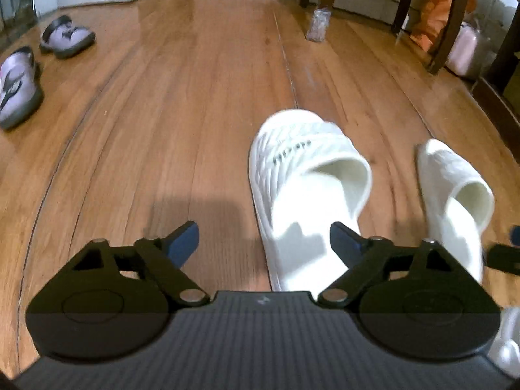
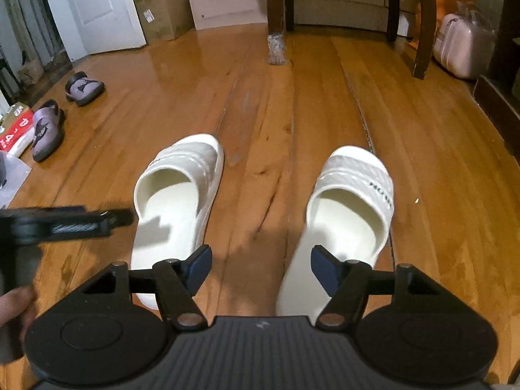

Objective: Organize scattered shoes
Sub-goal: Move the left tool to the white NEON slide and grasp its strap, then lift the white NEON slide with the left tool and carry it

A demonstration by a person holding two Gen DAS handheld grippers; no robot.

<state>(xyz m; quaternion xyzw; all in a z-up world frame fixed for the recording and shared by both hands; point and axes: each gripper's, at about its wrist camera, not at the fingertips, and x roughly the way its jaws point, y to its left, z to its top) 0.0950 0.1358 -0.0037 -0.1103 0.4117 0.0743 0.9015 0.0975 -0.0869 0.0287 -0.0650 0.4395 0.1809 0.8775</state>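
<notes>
White slides (image 2: 177, 201) (image 2: 347, 224) parallel but apart; purple slippers (image 2: 48, 130) askew, unpaired. Both grippers (image 1: 263, 243) (image 2: 260, 268) spread wide, empty.

floor (image 2: 292, 104): wood boards, shiny and smooth; light bounces off it
white slippers (image 2: 182, 191): soft foam or rubber look, matt; bumpy lines on the top strap
purple slippers (image 2: 48, 130): dull strap that could be cloth or rubber, dark sole that looks like rubber
right gripper (image 2: 261, 268): black plastic, matt; blue pads; small shiny metal pins
left gripper (image 1: 263, 243): same black plastic, ridged on top
box (image 2: 162, 9): brown cardboard, rough and dull
suitcase (image 2: 461, 45): pink, hard and a bit shiny
chair legs (image 2: 422, 32): dark wood
</notes>
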